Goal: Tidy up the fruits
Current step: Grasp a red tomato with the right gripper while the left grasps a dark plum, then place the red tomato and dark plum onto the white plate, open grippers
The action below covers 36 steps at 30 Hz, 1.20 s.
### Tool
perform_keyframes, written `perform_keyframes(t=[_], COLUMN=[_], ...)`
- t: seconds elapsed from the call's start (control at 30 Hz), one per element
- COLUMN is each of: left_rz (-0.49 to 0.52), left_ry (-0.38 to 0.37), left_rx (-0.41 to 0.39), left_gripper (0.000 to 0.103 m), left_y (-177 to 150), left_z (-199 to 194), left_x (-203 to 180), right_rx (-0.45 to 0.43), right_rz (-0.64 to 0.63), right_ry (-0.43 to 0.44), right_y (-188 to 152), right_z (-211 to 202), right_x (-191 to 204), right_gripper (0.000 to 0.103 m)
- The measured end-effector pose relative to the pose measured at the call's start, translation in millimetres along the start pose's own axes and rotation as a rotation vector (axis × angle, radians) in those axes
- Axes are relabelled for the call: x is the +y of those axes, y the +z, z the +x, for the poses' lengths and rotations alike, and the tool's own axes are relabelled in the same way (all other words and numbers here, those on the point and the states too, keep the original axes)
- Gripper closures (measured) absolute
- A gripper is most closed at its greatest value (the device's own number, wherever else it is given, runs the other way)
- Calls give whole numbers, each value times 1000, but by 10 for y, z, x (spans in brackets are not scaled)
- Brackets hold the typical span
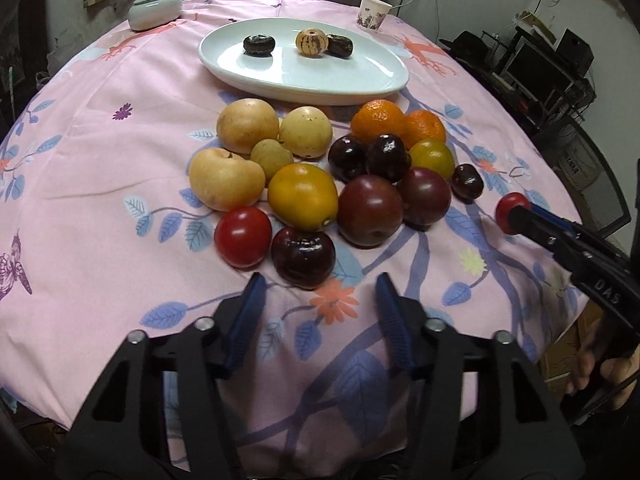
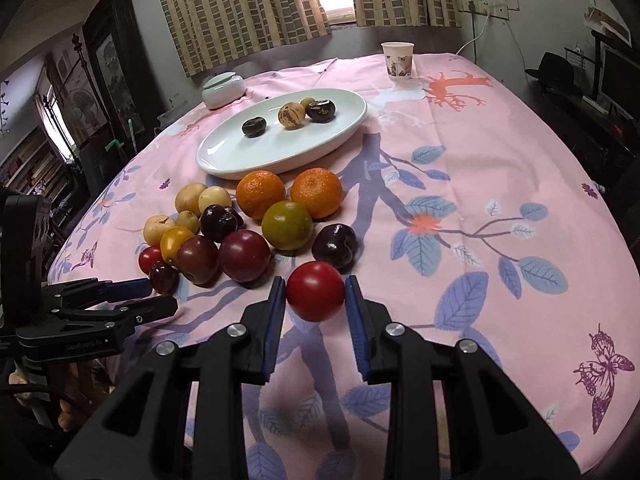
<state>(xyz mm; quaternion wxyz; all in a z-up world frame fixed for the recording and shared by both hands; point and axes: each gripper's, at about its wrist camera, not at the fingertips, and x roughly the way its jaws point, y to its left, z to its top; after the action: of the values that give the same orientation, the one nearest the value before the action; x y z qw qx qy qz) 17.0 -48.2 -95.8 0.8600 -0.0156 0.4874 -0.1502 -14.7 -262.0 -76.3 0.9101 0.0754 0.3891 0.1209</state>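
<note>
Nearest the lens in the right wrist view, the right gripper (image 2: 316, 296) is clamped on a red tomato (image 2: 315, 297), a blue pad pressing each flank. The tomato is close to round, so no long axis can be made out, and no stem end shows. It sits on the near side of the fruit pile (image 2: 248, 232), on the pile's right, close above the pink floral tablecloth (image 2: 480, 184); whether it touches the cloth cannot be told.

In the left wrist view, the left gripper (image 1: 318, 296) stands partly open with nothing between its blue pads (image 1: 252, 304), just short of the pile's near edge, where a dark plum (image 1: 303, 256) and a second red tomato (image 1: 243, 237) lie.

The pile itself rests on the cloth: three pale yellow pears (image 1: 248, 125) on its far left, two oranges (image 1: 378, 119) on its far right, with dark plums and yellow fruits between them.

Beyond the pile, just behind the pears and oranges, is a white oval plate (image 1: 360, 80), its long axis running across the left wrist view. It holds two dark fruits and a striped pale one. Farther beyond the pile stand a lidded white jar (image 1: 155, 10) at the left and a paper cup (image 1: 374, 11) at the right.
</note>
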Motion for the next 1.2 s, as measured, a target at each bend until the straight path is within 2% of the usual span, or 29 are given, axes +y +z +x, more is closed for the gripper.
perform_keyframes(t=[0.3, 0.33, 0.4, 0.47, 0.9, 1.2], left_rz=[16, 18, 10, -5, -5, 15], left_ry=[66, 73, 85, 58, 30, 13], left_rx=[-26, -32, -41, -41, -111, -111], left_gripper=[50, 52, 71, 71, 71, 71], left_y=[66, 67, 82, 90, 92, 219], left_z=[84, 86, 77, 64, -254, -299], left_x=[-41, -34, 3, 56, 214, 250], right_rx=[0, 0, 2, 3, 19, 12], right_rz=[13, 18, 22, 19, -36, -53], right_ry=[36, 38, 40, 42, 55, 60], right_y=[-16, -17, -16, -11, 88, 182], right_z=[-19, -21, -18, -15, 81, 138], right_x=[-84, -88, -81, -75, 289, 474], right_gripper=[72, 72, 72, 72, 72, 72])
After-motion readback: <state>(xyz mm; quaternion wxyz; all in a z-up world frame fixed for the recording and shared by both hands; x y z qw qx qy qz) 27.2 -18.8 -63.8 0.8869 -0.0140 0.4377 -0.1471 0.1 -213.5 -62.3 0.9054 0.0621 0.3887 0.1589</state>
